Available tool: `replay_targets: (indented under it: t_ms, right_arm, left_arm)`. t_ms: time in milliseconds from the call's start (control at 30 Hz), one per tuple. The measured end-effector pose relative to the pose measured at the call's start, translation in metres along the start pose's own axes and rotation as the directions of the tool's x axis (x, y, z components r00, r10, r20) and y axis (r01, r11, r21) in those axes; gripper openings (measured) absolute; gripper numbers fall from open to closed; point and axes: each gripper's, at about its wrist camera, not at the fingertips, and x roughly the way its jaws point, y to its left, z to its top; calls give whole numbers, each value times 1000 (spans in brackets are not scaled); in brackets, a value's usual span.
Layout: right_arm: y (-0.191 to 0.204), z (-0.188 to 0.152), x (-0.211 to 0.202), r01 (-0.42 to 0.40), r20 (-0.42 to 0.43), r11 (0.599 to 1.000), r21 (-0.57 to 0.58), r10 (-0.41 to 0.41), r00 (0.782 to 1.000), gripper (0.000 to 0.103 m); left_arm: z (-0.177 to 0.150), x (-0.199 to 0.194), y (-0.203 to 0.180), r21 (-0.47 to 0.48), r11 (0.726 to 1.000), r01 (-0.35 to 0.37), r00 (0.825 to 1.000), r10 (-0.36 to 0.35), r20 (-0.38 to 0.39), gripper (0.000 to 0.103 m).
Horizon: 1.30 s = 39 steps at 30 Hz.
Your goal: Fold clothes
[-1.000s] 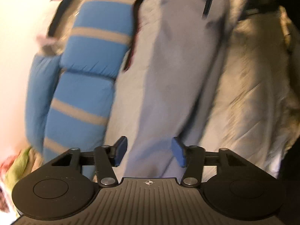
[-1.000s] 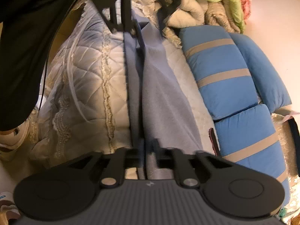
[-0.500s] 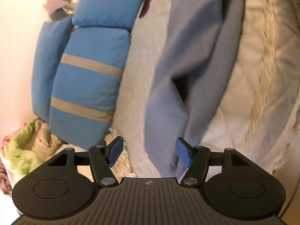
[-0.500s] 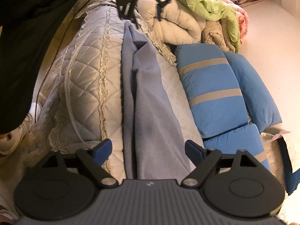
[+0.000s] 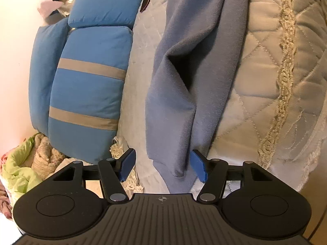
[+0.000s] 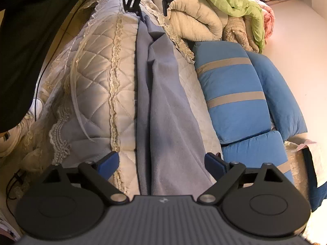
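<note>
Fabric of grey-blue colour [image 5: 179, 85] is lying stretched in a long narrow strip on the quilted cream bedspread [image 5: 271, 71], and it is running from one gripper to the other. In the left wrist view the left gripper [image 5: 163, 166] is standing at the near end of this garment. Its jaws are closing, and the folded edge of the cloth is sitting between them. The right blue pad [image 5: 197, 166] is just beside the fold; I cannot tell if it is already pressing on it. The left pad is apart from the cloth, above the fringed border of the bedspread.

In the right wrist view the right gripper [image 6: 161, 163] is at the opposite end. Its jaws are opening and are standing very wide. The garment [image 6: 165, 118] is passing between them, but neither pad is touching it, so nothing is being gripped. The left gripper [image 6: 152, 1] is showing at the far end of the strip, small and dark.

Beside the garment a blue cushion with beige stripes [image 6: 235, 94] is lying against the pale wall. Behind it a pile of bedding with a green sheet [image 6: 235, 2] is resting. A dark sleeve [image 6: 26, 40] of the person is filling the upper left corner.
</note>
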Motion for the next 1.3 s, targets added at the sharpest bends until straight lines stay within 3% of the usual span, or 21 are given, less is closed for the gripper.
replay_targets:
  t_ms: [100, 233, 567, 1033, 1233, 1300]
  right_arm:
    - [0, -1, -1, -5, 0, 1000, 0, 5, 1000, 99]
    - [-1, -1, -1, -29, -8, 1000, 9, 29, 1000, 98]
    - [0, -2, -2, -37, -4, 999, 2, 37, 999, 98]
    - [-1, -2, -1, -38, -8, 999, -2, 38, 999, 99]
    - [-1, -2, -2, -40, -8, 999, -3, 40, 999, 99]
    - [-1, -2, -2, -39, -5, 999, -5, 39, 999, 99]
  left_arm:
    - [-2, 1, -7, 36, 999, -11, 1000, 11, -4, 17]
    - [-7, 2, -8, 17, 1000, 23, 1000, -23, -19, 2]
    - [-31, -9, 5, -29, 999, -28, 999, 27, -27, 2]
    - [-49, -3, -3, -60, 998, 18, 999, -21, -42, 2]
    - [-50, -1, -9, -27, 1000, 8, 999, -9, -35, 6]
    - [-50, -3, -9, -31, 1000, 2, 999, -3, -32, 38]
